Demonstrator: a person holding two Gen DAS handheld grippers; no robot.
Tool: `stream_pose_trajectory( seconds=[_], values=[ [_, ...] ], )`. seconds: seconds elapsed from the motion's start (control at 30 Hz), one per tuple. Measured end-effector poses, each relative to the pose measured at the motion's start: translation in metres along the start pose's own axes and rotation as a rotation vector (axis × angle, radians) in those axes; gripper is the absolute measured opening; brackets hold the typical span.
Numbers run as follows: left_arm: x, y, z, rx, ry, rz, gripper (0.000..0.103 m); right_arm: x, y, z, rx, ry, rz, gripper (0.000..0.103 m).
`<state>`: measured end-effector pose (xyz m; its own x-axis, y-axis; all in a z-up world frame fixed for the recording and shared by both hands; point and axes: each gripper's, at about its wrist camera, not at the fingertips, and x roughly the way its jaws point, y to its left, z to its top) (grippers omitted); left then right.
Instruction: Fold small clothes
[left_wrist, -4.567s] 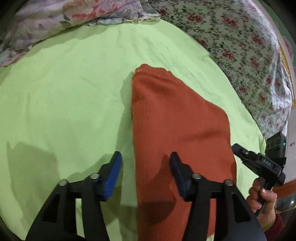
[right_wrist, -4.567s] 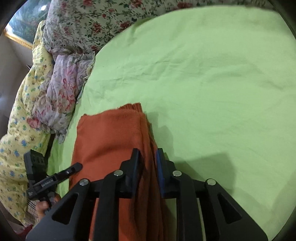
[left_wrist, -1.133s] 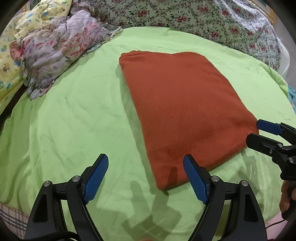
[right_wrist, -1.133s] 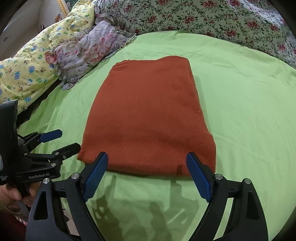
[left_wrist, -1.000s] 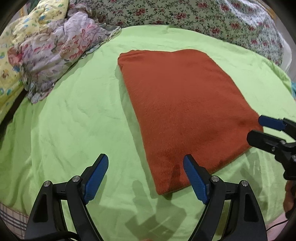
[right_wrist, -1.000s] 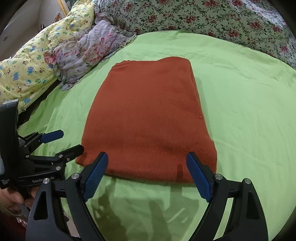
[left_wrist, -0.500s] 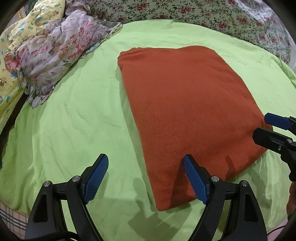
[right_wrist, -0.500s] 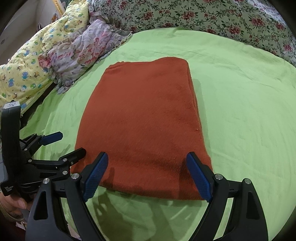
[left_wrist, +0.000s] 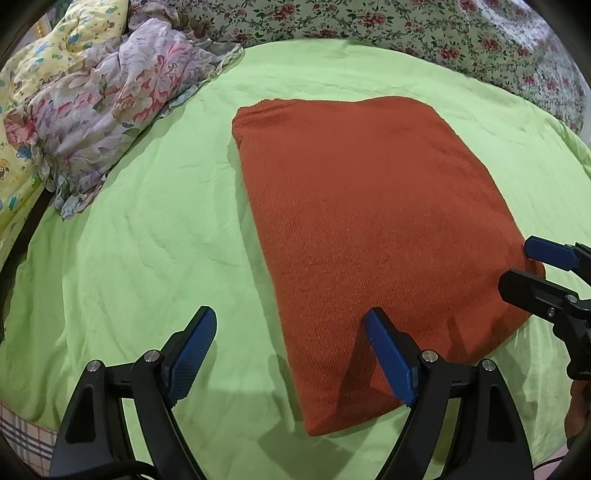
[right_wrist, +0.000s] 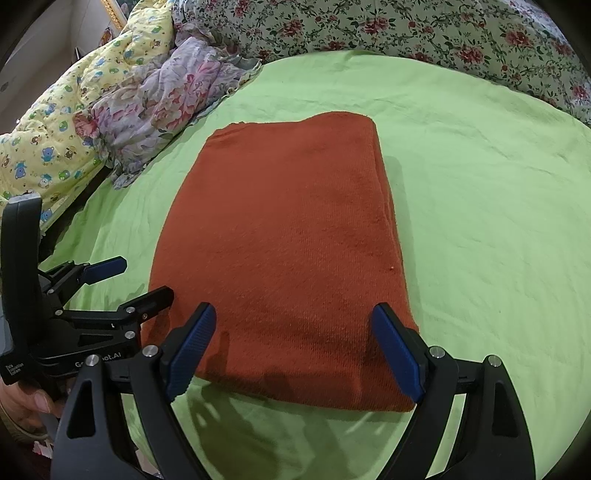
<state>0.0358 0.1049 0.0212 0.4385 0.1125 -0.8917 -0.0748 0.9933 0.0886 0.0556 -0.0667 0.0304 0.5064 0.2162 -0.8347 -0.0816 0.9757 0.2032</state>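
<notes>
On the green sheet (left_wrist: 140, 229) sits the sweater (left_wrist: 369, 221), folded into a fat rectangle, lying flat roughly mid-bed. Its long axis runs from the near edge, right by the grippers, away toward the floral quilt (right_wrist: 406, 26) at the far side. From the left wrist view it slants a bit, near end off to the right, far end back toward the middle. From the right wrist view it looks pretty much straight ahead.

It's rust-orange, fine ribbed knit, no loose sleeves showing. Right long edge looks thick and stacked, layers visible along the side. Far end has a slightly uneven edge, near corners are rounded off.

Left gripper (left_wrist: 291, 354) is wide apart, blue pads (left_wrist: 192, 350) well separated, holding nothing. It hangs over the sweater's near left corner, one pad over the knit, the other over bare sheet. Right gripper (right_wrist: 295, 350) is also spread wide with nothing in it, straddling the near end, a pad at each near corner. Can't tell if the pads actually touch the fabric.

Crumpled floral cloth (right_wrist: 166, 96) and a yellow cartoon-print blanket (right_wrist: 66, 122) sit off to the left, apart from the sweater.
</notes>
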Motion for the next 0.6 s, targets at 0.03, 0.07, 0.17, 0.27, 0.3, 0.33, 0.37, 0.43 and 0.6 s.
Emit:
stream_pose_trajectory(
  seconds=[0.03,0.07,0.17,0.27,0.3,0.33,0.37,0.43,0.6],
  values=[
    [0.0003,0.0001,0.0005,0.0,0.001,0.0,0.083,0.0,0.0,0.0,0.001,0.0,0.0,0.087],
    [0.0002,0.0001,0.0007,-0.001,0.0,0.0,0.083,0.0002,-0.0001,0.0003,0.002,0.0,0.001,0.087],
    [0.0002,0.0002,0.0012,0.001,0.0,0.0,0.083,0.0008,0.0003,0.0019,0.0,0.001,0.005,0.086],
    [0.0004,0.0005,0.0015,0.002,0.002,-0.003,0.083,0.0011,0.0011,0.0022,0.003,-0.001,0.006,0.087],
    [-0.0003,0.0009,0.0016,0.0,0.001,-0.003,0.083,0.0012,0.0014,0.0029,0.001,0.0,0.007,0.087],
    [-0.0008,0.001,0.0021,0.001,-0.001,-0.004,0.083,0.0013,0.0017,0.0029,0.001,0.0,0.007,0.087],
    [-0.001,0.0014,0.0021,0.001,-0.003,-0.005,0.083,0.0014,0.002,0.0034,0.0,0.0,0.008,0.087],
    [-0.0007,0.0021,0.0032,0.001,-0.004,-0.003,0.083,0.002,0.0026,0.0044,0.0,0.0,0.008,0.087],
    [-0.0001,0.0033,0.0037,-0.004,-0.003,-0.005,0.083,0.0029,0.0034,0.0064,-0.001,-0.001,0.011,0.087]
  ],
)
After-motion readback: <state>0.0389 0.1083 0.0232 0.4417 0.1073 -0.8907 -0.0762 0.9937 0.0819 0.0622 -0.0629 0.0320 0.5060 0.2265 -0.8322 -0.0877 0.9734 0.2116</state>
